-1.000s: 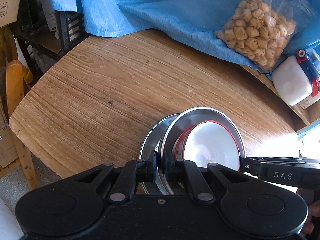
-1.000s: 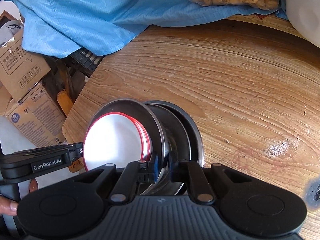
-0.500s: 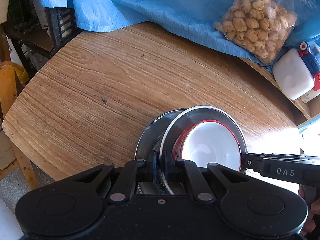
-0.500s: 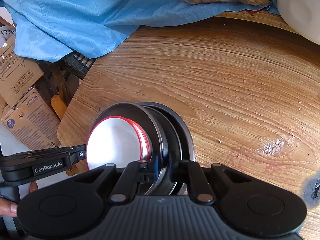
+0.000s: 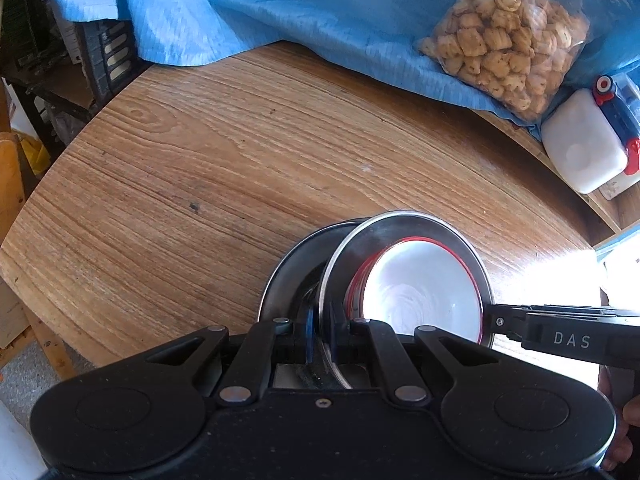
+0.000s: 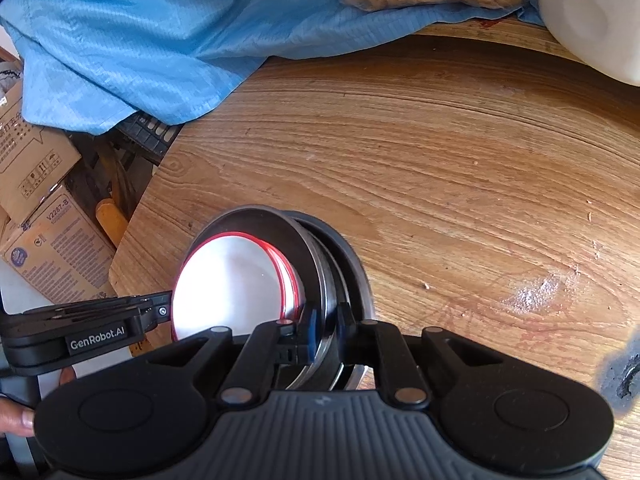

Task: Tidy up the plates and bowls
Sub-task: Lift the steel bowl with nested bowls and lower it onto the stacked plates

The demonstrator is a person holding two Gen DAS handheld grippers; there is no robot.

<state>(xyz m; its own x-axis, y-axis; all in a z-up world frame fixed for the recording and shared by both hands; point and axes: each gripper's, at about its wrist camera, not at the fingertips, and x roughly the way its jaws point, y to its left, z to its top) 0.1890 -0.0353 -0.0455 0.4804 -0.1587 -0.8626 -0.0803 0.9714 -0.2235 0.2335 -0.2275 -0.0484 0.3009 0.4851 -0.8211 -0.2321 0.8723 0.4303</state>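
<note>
Now, on the left, the left claw (image 5: 320,330) is clamped on the rim of the steel plate (image 5: 352,252) with the red-rimmed white bowl (image 5: 420,292) nested inside, the stack tilted over the table (image 5: 200,152). Across on the right, the right claw (image 6: 326,334) pinches the opposite rim, a second steel dish (image 6: 352,264) just behind. Risk, I'd say: thin rims, slick metal, and that tilt — the bowl could slide out.

Wooden table (image 5: 224,168) bears blue cloth (image 5: 304,8), possibly a white container (image 5: 580,148).
</note>
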